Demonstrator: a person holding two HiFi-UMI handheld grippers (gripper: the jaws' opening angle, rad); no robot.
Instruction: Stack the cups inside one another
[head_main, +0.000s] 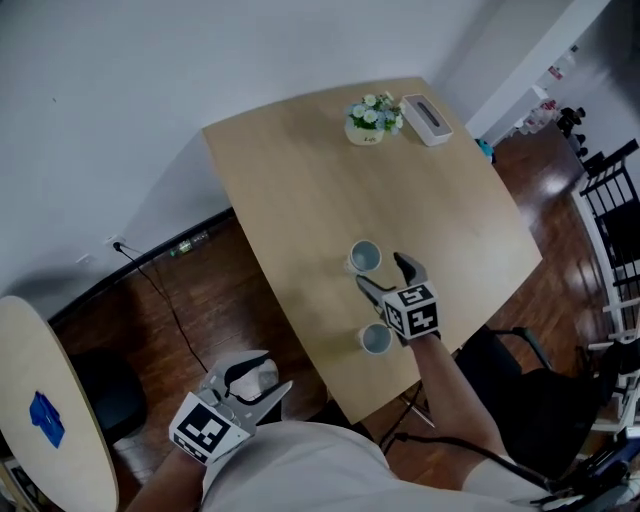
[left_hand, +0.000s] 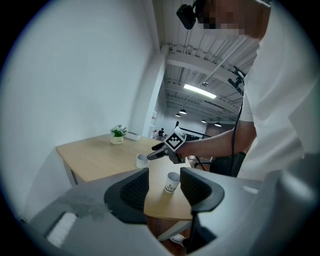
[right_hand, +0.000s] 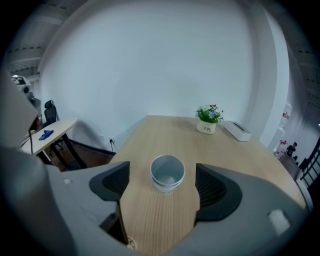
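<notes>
Cups first: the far cup (head_main: 364, 258) and the near cup (head_main: 376, 339) stand upright and well apart on the table (head_main: 290, 180), not yet nested.

My left gripper (head_main: 265, 380) hangs off the table's near corner, low by my body. Its jaws are apart with nothing in them, so it cannot steady anything if a cup slides.

My right gripper (head_main: 382, 272) is over the table with its jaws spread wide. The far cup sits just ahead of the gap, and neither jaw touches it. I judge the danger to be in the closing. If one jaw lands first, so light a cup may skid or tip. If I squeeze too hard, its thin wall may buckle and jam the nesting. The near cup stands close to the table's edge, just beside my right wrist, where a careless swing of the arm could sweep it off.

Both cups are pale with open mouths, empty as far as I can see. The near one carries a small print. The far one's rim looks doubled, and I cannot tell why.
</notes>
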